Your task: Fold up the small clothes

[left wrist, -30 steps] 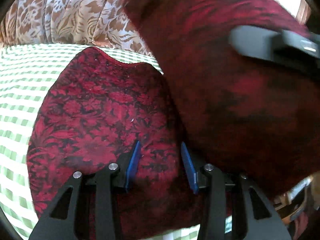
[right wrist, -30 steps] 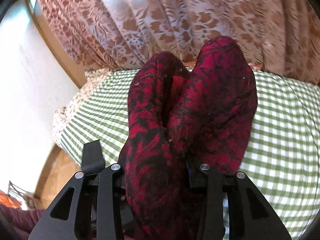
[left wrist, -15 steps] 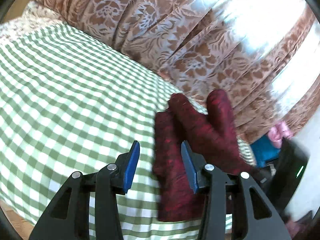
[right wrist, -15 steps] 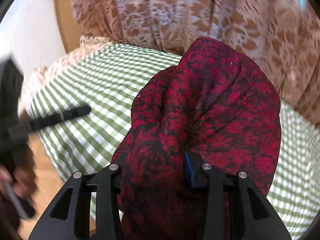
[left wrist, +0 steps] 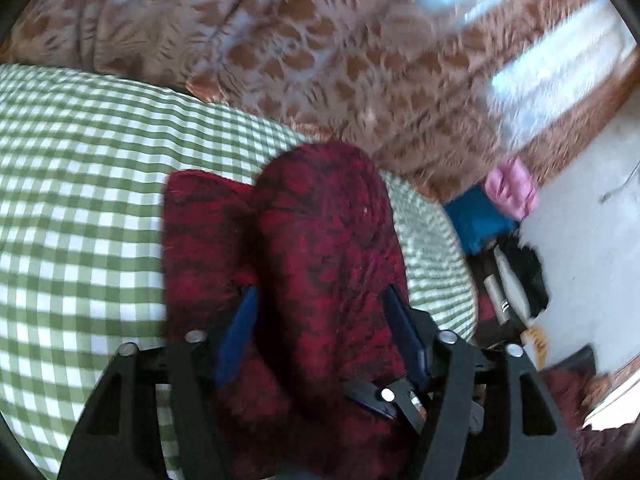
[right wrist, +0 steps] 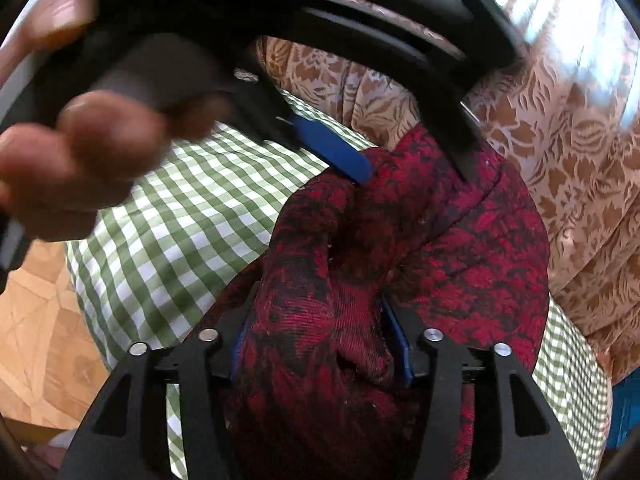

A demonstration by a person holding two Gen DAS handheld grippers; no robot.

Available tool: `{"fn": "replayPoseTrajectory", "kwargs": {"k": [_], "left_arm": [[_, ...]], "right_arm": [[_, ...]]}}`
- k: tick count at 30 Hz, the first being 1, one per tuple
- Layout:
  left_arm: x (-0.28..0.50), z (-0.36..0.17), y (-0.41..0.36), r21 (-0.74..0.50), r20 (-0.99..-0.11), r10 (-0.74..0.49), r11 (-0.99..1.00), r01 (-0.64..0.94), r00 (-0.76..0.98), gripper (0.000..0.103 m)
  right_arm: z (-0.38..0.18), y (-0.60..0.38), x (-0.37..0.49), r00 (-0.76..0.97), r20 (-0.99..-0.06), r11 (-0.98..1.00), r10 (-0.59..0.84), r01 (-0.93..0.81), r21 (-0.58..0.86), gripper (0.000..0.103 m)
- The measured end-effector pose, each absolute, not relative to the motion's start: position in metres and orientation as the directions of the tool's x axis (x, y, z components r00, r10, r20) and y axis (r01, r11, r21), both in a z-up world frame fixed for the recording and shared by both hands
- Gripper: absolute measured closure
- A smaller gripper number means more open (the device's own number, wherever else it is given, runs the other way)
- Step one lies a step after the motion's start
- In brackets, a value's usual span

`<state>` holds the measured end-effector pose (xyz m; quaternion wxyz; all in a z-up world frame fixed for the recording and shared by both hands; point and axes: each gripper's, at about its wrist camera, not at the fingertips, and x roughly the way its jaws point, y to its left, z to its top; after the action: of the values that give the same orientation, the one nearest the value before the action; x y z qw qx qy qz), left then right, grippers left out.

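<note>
Green-and-white checked cloth (left wrist: 80,208) covers the surface, with a brown patterned curtain (left wrist: 320,60) hanging behind it. On the cloth lies the garment (left wrist: 320,248), a dark red fabric with a black floral print, bunched into thick folds rather than lying flat. In the left wrist view, the left gripper (left wrist: 320,320) straddles one raised fold of the garment: its blue pads (left wrist: 240,320) sit on either side of the fold with cloth filling the gap, so it is closed on the fabric. A second, lower fold lies just left of that one on the cloth. In the right wrist view, the right gripper (right wrist: 320,336) likewise has garment (right wrist: 400,260) packed between its pads (right wrist: 396,336), clamped on a bundle that spills over both fingers. Above and beyond that bundle, the left gripper (right wrist: 400,152) reaches in from the upper left, one blue pad touching the top of the garment (the frame is blurred there), and a hand (right wrist: 72,152) grips its handle. Right of the garment in the left view, past the cloth's edge, sit a blue item (left wrist: 476,220) and a pink item (left wrist: 512,188) against a white wall (left wrist: 580,220). Wood flooring (right wrist: 36,340) shows left of the cloth in the right view.
</note>
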<state>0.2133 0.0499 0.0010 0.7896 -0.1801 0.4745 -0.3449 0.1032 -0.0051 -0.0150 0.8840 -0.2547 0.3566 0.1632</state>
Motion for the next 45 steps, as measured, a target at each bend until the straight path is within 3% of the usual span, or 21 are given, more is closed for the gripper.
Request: {"fn": "replayPoseTrajectory", "kwargs": {"k": [1,2,4,8,11,14,16,18,20,25,30,32,35,39,45], "left_arm": [[0.214,0.002,0.040,-0.563,-0.666,-0.677,0.731,0.386,0.311,0.080],[0.215,0.003,0.034,-0.533,-0.684,-0.654,0.750,0.391,0.322,0.083],[0.214,0.008,0.032,-0.513,-0.692,-0.637,0.765,0.388,0.340,0.086],[0.207,0.020,0.034,-0.469,-0.706,-0.602,0.792,0.390,0.373,0.086],[0.204,0.025,0.037,-0.439,-0.718,-0.577,0.809,0.391,0.388,0.086],[0.200,0.024,0.042,-0.423,-0.727,-0.564,0.818,0.391,0.393,0.086],[0.199,0.024,0.044,-0.412,-0.732,-0.553,0.824,0.388,0.397,0.086],[0.197,0.024,0.046,-0.399,-0.740,-0.540,0.832,0.385,0.401,0.086],[0.196,0.024,0.051,-0.384,-0.748,-0.525,0.841,0.380,0.406,0.086],[0.197,-0.005,0.064,-0.275,-0.829,-0.379,0.917,0.290,0.412,0.082],[0.198,-0.041,0.079,-0.320,-0.831,-0.353,0.936,0.150,0.429,0.076],[0.190,-0.038,0.074,-0.291,-0.823,-0.321,0.947,0.139,0.468,0.074],[0.177,-0.032,0.059,-0.168,-0.810,-0.223,0.974,0.149,0.542,0.073],[0.174,-0.027,0.057,-0.124,-0.792,-0.189,0.981,0.150,0.580,0.073],[0.172,-0.029,0.057,-0.095,-0.773,-0.175,0.982,0.162,0.610,0.073]], "right_arm": [[-0.014,-0.005,0.102,0.688,-0.715,0.815,0.123,-0.481,-0.323,0.036],[-0.013,-0.006,0.099,0.685,-0.714,0.813,0.148,-0.495,-0.306,0.028],[-0.007,-0.008,0.088,0.676,-0.710,0.807,0.197,-0.523,-0.274,0.021],[0.020,-0.045,0.077,0.598,-0.698,0.801,0.395,-0.596,-0.057,0.016],[0.037,-0.085,0.067,0.488,-0.674,0.758,0.555,-0.630,0.168,0.016],[0.045,-0.126,0.057,0.467,-0.641,0.754,0.610,-0.590,0.288,0.019],[0.044,-0.139,0.057,0.484,-0.643,0.776,0.593,-0.556,0.298,0.030],[0.035,-0.143,0.056,0.502,-0.664,0.807,0.553,-0.522,0.278,0.031],[0.024,-0.138,0.060,0.500,-0.692,0.824,0.521,-0.505,0.256,0.039],[-0.007,-0.090,0.067,0.505,-0.771,0.842,0.388,-0.534,0.074,0.040],[-0.043,-0.056,0.068,0.565,-0.782,0.842,0.262,-0.530,-0.100,0.039],[-0.038,-0.059,0.067,0.551,-0.786,0.844,0.281,-0.532,-0.071,0.039],[-0.021,-0.085,0.072,0.456,-0.784,0.827,0.421,-0.549,0.124,0.038],[0.008,-0.128,0.081,0.448,-0.717,0.821,0.533,-0.480,0.310,0.038],[0.042,-0.174,0.137,0.629,-0.620,0.880,0.469,-0.268,0.393,0.038]]}}
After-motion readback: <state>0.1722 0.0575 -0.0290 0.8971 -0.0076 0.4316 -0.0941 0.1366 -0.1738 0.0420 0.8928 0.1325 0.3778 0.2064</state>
